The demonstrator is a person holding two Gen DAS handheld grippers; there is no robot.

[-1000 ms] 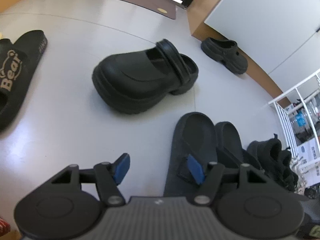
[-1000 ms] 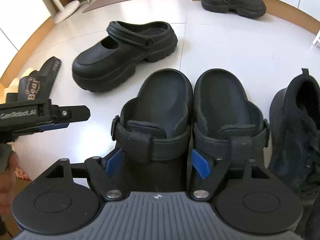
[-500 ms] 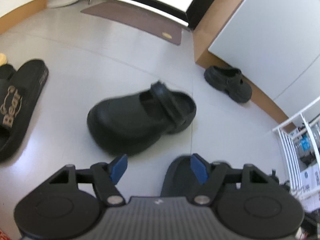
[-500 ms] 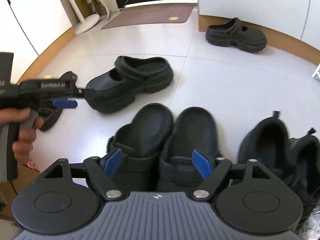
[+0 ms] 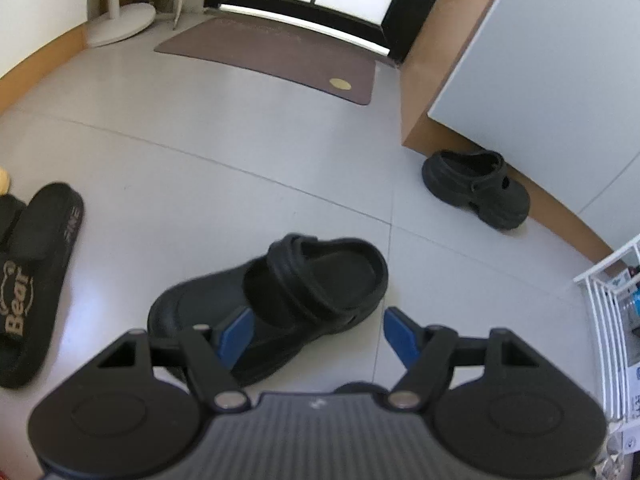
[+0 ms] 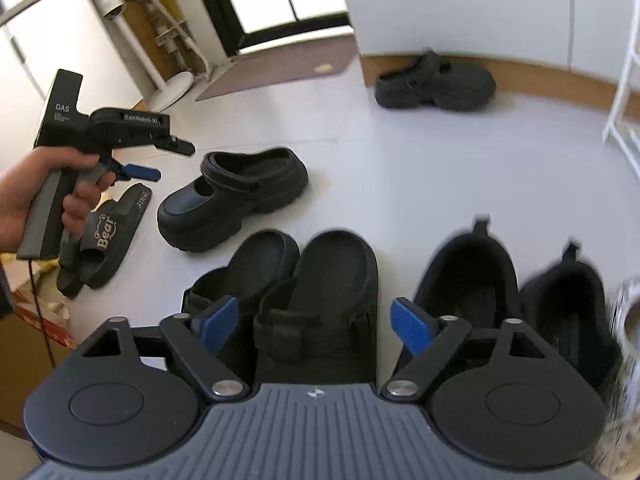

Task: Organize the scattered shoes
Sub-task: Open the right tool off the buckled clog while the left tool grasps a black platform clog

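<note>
Both the left gripper (image 5: pixel 316 330) and the right gripper (image 6: pixel 308 322) have just been opening their jaws and hold nothing. A chunky black clog (image 5: pixel 276 300) sits on the floor (image 5: pixel 200 184) beyond the left jaws, a paired set of sandals (image 6: pixel 304 276) below the right.

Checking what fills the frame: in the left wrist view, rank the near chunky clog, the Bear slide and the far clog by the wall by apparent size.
1. Near chunky clog.
2. Bear slide, partly cropped.
3. Far clog; distance shrinks it.
</note>
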